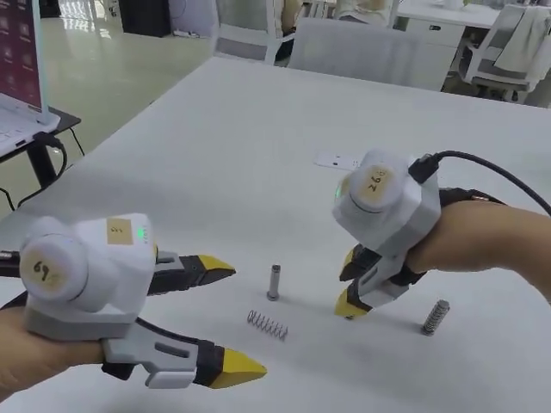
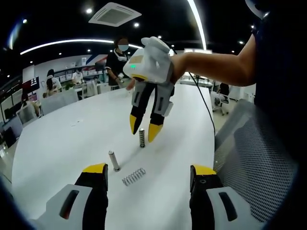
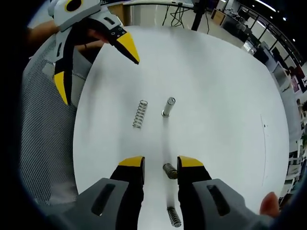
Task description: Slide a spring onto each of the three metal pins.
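Observation:
A bare metal pin [image 1: 274, 282] [image 2: 113, 160] [image 3: 168, 106] stands upright on the white table [image 1: 215, 146]. A loose spring [image 1: 267, 324] [image 2: 133, 176] [image 3: 139, 114] lies flat just in front of it. My right gripper [image 1: 344, 288] [image 2: 143, 135] [image 3: 160, 163] points down, open, with a second pin [image 3: 169, 170] standing between its yellow jaws, untouched. To its right stands a pin wearing a spring [image 1: 436, 317] [image 2: 142, 138] [image 3: 173, 216]. My left gripper [image 1: 239, 318] [image 2: 149, 168] [image 3: 100, 81] hovers wide open and holds nothing, aimed at the loose spring from the left.
A small white flat object [image 1: 336, 161] lies farther back on the table. A laptop [image 1: 17, 77] sits on a stand at the far left. Chairs [image 1: 362, 47] line the far edge. A mesh chair [image 2: 254, 158] is close by me.

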Demonstrator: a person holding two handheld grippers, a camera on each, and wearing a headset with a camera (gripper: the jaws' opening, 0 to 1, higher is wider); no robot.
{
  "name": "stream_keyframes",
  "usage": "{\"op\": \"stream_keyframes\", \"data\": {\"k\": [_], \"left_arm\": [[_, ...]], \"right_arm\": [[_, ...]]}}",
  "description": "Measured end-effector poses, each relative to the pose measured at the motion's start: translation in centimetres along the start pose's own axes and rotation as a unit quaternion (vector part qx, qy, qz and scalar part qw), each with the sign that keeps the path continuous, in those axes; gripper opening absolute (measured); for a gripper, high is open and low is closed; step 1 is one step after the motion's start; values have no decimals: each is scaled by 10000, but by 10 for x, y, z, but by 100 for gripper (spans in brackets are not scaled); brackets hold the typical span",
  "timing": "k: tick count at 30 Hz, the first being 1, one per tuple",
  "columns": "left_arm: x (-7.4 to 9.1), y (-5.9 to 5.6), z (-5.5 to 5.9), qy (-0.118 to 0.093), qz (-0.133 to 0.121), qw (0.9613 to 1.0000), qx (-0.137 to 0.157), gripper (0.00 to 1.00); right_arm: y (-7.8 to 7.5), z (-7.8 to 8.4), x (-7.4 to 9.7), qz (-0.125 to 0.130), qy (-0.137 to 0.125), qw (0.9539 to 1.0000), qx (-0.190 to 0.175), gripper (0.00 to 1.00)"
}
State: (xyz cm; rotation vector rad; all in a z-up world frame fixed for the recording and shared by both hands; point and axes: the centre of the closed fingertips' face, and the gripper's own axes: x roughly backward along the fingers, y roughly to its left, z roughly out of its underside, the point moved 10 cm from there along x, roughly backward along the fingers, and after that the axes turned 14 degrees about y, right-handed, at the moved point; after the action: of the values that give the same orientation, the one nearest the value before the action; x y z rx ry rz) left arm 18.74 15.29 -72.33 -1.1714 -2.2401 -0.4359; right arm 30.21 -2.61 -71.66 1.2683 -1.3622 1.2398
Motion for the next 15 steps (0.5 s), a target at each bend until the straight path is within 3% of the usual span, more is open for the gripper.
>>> {"op": "stream_keyframes", "data": {"k": [15], "left_arm": [[-1,-1,1,34,2,10000,-12,65]], "right_arm": [[18,-21,-11,-162,-82,9998,121,23]]}}
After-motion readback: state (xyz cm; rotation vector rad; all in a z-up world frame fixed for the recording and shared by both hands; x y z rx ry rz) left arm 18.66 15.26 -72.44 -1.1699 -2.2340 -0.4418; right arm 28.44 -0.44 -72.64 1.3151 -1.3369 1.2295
